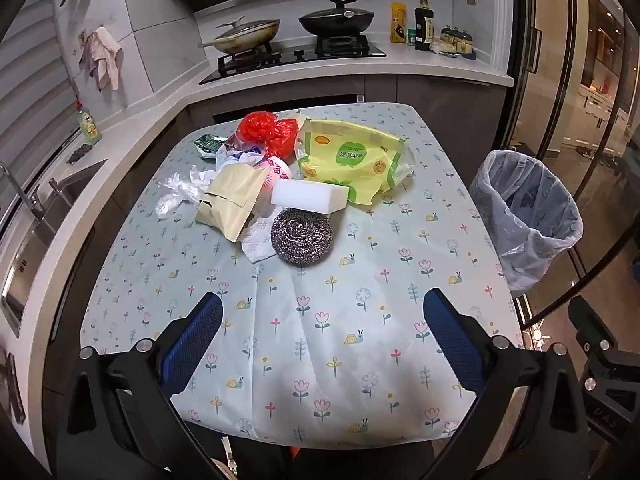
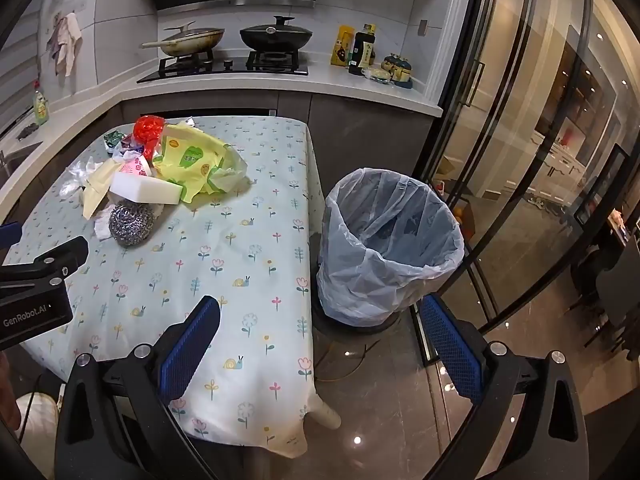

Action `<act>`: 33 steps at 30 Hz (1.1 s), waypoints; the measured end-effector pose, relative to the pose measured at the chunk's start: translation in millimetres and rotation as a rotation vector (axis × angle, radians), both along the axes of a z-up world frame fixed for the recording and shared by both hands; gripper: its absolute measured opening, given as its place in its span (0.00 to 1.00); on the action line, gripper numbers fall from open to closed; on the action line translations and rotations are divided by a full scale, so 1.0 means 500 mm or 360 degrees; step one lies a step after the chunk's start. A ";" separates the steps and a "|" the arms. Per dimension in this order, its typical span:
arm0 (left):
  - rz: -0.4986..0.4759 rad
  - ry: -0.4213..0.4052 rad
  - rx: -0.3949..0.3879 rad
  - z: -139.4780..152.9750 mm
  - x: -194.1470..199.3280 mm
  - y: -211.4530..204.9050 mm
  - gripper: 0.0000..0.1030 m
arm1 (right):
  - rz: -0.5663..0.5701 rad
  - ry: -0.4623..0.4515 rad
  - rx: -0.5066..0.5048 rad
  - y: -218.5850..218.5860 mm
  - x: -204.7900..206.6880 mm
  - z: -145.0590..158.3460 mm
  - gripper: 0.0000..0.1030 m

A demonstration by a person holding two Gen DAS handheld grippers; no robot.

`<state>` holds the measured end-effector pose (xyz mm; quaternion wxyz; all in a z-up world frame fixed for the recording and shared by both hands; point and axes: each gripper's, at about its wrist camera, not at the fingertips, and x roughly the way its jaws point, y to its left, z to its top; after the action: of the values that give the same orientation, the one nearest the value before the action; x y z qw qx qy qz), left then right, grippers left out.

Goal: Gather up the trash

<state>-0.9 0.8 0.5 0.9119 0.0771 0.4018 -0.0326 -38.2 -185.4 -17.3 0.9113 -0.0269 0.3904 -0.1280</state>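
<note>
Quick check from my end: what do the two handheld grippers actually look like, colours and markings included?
Both match: the left gripper and the right gripper have black plastic frames with silver round bolt heads, and jaws faced with blue pads of a fine mesh-like texture. Seen from the right wrist view, the left gripper's black body carries white "GenRobot.AI" lettering. No cables, hands or sleeves are clearly visible.

The near half of the table (image 1: 320, 340) lies bare and open to a gripper — the far half is crowded by a trash pile (image 1: 280, 184) fronted by a steel scourer (image 1: 301, 235) — while the lined bin (image 2: 390, 244) stands unobstructed just beside the table's right edge.
</note>
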 end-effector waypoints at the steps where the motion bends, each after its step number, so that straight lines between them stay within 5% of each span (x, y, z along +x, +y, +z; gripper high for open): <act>1: 0.0004 -0.0001 -0.0003 0.001 -0.001 0.000 0.93 | 0.0000 0.0002 0.0001 0.000 0.000 0.000 0.93; 33: -0.0081 -0.0003 -0.0031 0.008 -0.015 -0.021 0.93 | -0.0011 -0.0001 -0.0016 0.003 -0.002 -0.010 0.93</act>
<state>-8.3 -9.6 4.4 0.9119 0.0786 0.3984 -0.0597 -39.0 -184.1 -22.1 0.9109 -0.0302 0.3895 -0.1330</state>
